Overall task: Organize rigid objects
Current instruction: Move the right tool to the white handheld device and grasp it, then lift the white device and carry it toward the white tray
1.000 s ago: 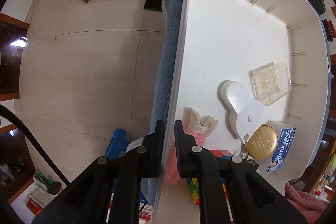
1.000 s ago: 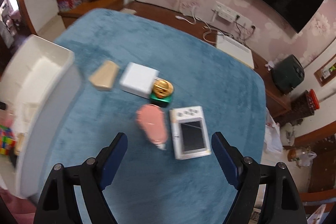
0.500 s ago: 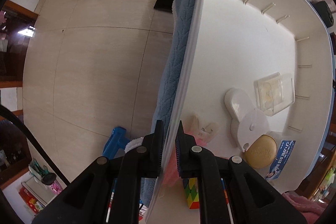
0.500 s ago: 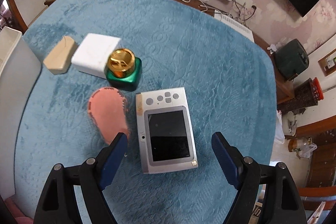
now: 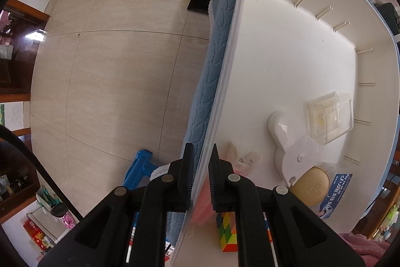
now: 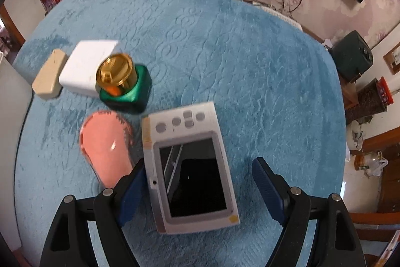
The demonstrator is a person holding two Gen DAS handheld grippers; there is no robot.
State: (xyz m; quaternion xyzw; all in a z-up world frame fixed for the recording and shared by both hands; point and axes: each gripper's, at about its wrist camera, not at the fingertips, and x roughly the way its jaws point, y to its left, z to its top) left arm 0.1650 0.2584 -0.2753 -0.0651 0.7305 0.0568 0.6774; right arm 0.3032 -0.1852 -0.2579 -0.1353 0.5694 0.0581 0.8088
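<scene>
Right wrist view: the right gripper (image 6: 198,188) stands with its jaws wide apart, pads pressing on nothing, straddling the lower half of a grey handheld electronic device (image 6: 190,167) that lies flat, screen up, on the blue tablecloth (image 6: 237,61). The left blue pad sits just beside the device's left long edge, while the right pad stands clear of the right edge. Taking the device as landmark: a pink oval brush (image 6: 106,152) lies just beside it on the left, close to the left pad; a green jar with a gold lid (image 6: 123,84) stands near its upper left corner; a white box (image 6: 88,66) and a beige block (image 6: 48,75) lie beyond the jar, further left. In my judgement the device is a stiff plastic slab, light to moderate in weight, with smooth sides that could slip and a glossy screen best kept free of pressure. The sound hold is across the two long edges near mid-length; the brush may be caught by the left pad if the approach drifts that way. Left wrist view: the left gripper (image 5: 200,173) is clamped on the near wall of the white storage bin (image 5: 225,81), one pad either side of the rim. Inside the bin lie a clear plastic case (image 5: 328,116), a white rounded object (image 5: 290,147), a gold round tin (image 5: 310,185) and a multicoloured twist puzzle (image 5: 227,232), with ample bare floor toward the far end.
</scene>
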